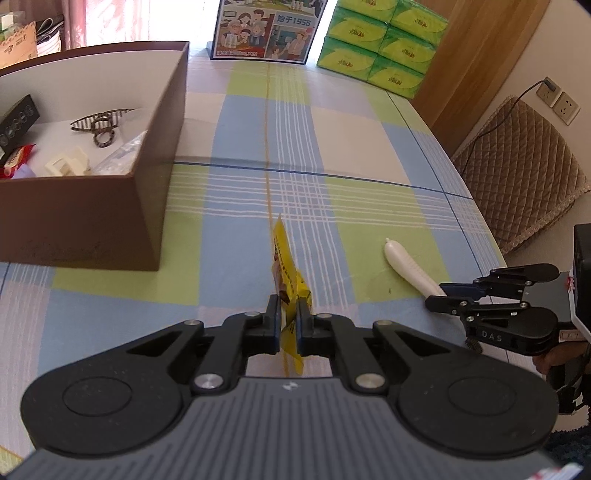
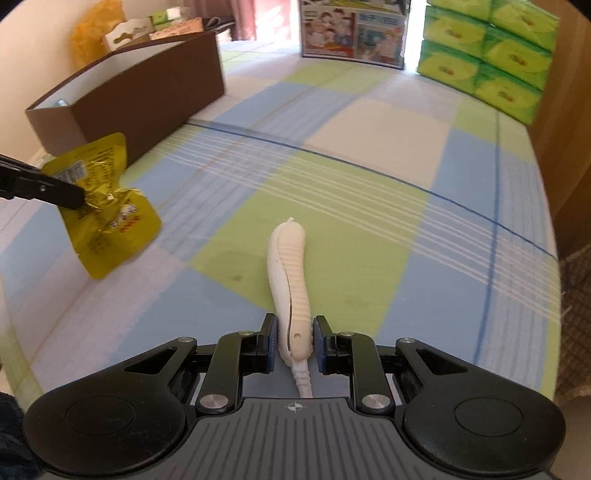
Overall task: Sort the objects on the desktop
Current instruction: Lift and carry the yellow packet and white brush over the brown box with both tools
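Note:
My left gripper (image 1: 288,306) is shut on a yellow snack packet (image 1: 282,258) and holds it edge-on above the checked tablecloth; in the right wrist view the crumpled packet (image 2: 110,214) hangs at the left, clear of the cloth. My right gripper (image 2: 295,326) is shut on the near end of a white ribbed curved handle (image 2: 288,258), which points away over a green square. In the left wrist view the right gripper (image 1: 441,295) and the handle (image 1: 402,262) are at the right. An open brown box (image 1: 92,221) stands at the left.
The box holds a striped hair claw (image 1: 99,123), a white clip (image 1: 68,164) and a black item (image 1: 14,122). Green tissue packs (image 1: 380,40) and a picture carton (image 1: 266,29) stand at the table's far edge. A quilted chair cushion (image 1: 517,166) lies beyond the right edge.

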Available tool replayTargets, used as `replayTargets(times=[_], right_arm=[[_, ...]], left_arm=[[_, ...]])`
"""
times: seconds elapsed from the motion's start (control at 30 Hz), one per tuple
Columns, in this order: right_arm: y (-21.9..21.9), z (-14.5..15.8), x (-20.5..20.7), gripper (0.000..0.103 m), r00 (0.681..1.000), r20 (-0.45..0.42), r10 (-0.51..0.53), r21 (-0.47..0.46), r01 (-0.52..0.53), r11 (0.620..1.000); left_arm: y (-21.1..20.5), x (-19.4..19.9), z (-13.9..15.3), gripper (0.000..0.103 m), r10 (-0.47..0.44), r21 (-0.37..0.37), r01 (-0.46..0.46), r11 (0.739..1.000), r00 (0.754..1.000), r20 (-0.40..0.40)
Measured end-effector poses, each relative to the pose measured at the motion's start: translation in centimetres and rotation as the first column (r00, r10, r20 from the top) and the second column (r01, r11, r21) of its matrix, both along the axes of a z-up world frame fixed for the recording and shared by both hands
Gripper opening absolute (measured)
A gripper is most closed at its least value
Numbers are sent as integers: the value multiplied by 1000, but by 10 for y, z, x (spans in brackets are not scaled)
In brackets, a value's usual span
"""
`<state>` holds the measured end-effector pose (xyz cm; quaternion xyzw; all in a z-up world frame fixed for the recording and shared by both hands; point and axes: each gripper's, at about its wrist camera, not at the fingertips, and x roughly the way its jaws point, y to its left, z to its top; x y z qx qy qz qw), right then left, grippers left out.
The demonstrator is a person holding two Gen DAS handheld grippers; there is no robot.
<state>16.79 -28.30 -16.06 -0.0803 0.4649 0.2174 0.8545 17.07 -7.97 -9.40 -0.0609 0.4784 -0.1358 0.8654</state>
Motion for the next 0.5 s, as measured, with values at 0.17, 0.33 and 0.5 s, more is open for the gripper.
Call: replayTargets(times=[0.17,0.33,0.5], right_arm=[[15,11,-2,17,1000,7,26,41,-27,999],[33,29,3,17,998,29,53,92,-55,994],[59,49,7,17,994,59,95,133,-103,986]], left_arm=[[15,-12,9,4,20,-2,-20,1000,1000,16],[35,-25,22,4,51,-8,-50,999,998,40],[58,-37,37,4,88,-11,-87,996,994,69]])
